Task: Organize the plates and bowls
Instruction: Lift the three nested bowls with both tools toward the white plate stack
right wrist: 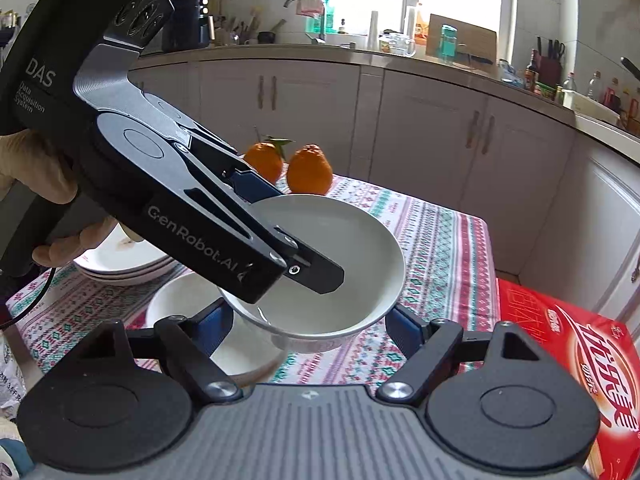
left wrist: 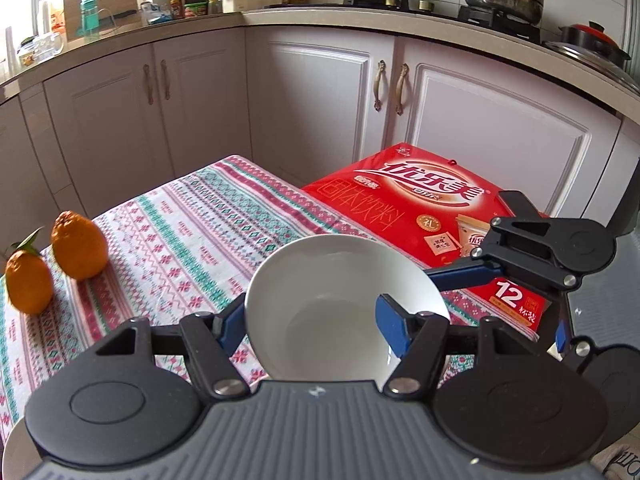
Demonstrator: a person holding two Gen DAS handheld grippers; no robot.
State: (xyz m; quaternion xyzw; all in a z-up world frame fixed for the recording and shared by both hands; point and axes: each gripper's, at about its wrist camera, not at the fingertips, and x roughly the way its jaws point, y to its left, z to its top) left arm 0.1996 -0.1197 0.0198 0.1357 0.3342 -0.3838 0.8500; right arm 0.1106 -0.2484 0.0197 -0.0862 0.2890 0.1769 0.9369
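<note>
Left gripper [left wrist: 310, 322] clamping white bowl [left wrist: 340, 304] rim, held above tablecloth [left wrist: 192, 224] | right gripper [right wrist: 308, 326] jaws bracketing bowl, grip unclear | keeping bowl level while nesting into lower bowl [right wrist: 188, 304]

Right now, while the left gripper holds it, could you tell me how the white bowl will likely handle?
The white bowl looks like glazed ceramic: probably stiff, breakable and slippery. The left gripper pinches only one wall, so it may tilt or slip. Dropped, it could chip the lower bowl.
</note>
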